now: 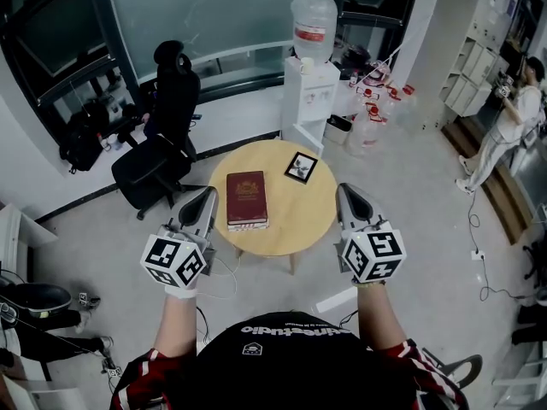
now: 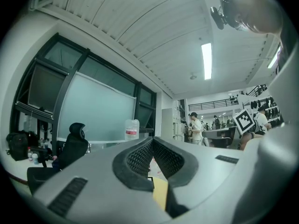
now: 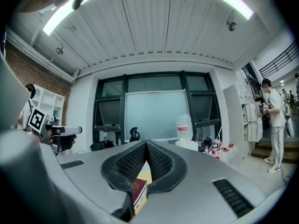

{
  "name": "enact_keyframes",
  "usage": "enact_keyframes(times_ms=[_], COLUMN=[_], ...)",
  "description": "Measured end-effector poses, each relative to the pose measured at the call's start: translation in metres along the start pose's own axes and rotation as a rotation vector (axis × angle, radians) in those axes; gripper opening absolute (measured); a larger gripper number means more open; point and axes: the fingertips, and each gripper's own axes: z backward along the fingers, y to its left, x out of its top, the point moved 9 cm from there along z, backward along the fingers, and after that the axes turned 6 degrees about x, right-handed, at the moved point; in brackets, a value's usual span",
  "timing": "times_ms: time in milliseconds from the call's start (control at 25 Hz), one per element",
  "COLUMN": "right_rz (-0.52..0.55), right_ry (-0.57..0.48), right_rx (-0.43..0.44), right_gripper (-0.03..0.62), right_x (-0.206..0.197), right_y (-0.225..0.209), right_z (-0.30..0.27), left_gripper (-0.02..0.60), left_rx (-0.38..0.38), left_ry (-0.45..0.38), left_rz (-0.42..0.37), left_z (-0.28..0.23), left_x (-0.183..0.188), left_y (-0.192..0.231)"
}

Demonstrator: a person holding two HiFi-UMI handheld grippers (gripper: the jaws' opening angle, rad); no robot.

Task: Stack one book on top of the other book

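Risk: with left gripper (image 1: 208, 195) and right gripper (image 1: 345, 190) both closed, empty, you could shove the small black book (image 1: 300, 167) off the table (image 1: 286, 222) instead of gripping it.

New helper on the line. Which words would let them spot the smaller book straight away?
Find the round wooden table in front of the white water dispenser. Two books lie on it; the smaller book sits at the far edge, nearest the dispenser. It is black-bordered with a pale picture on its cover and lies askew, unlike the large dark red book beside it.
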Motion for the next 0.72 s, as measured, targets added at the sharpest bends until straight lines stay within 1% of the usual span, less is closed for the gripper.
enact_keyframes(times_ms=[320,720], right_rz=[-0.001,0.003], right_ry=[0.008,0.007], right_rx=[-0.004,0.002], right_gripper=[0.026,0.026], right_x=[-0.0054,-0.0060], right_y=[-0.0021,-0.0002], right_z=[0.0015,-0.0001], left_gripper=[0.017,0.017], left_rx=[0.000,0.000], left_ry=[0.009,0.006], left_rz=[0.018,0.021], left_z=[-0.0018,-0.0032], left_x=[-0.0065,-0.0067], left_y=[0.0009,0.0015])
